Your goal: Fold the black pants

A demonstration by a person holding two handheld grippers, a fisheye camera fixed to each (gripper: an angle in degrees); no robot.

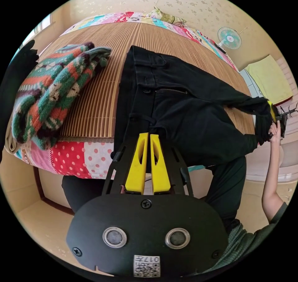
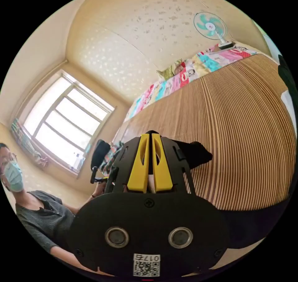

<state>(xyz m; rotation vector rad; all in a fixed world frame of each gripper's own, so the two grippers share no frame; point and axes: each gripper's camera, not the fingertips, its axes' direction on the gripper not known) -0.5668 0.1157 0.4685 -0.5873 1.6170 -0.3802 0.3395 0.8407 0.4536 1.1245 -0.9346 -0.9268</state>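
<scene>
While the bamboo mat (image 1: 102, 95) lies bare beyond and to one side of them, the black pants (image 1: 186, 114) spread across the bed's near edge with the legs trailing off it. One left gripper (image 1: 148, 136) has its yellow jaws pressed together on the waistband; one right gripper (image 2: 149, 136) is likewise clamped on black cloth, the leg ends. One striped knit sweater (image 1: 52, 92) sits apart at the mat's edge

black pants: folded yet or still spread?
Spread. The black pants lie open on the bamboo mat, zipper up, both legs apart toward the right gripper; left gripper grips the waist.
</scene>
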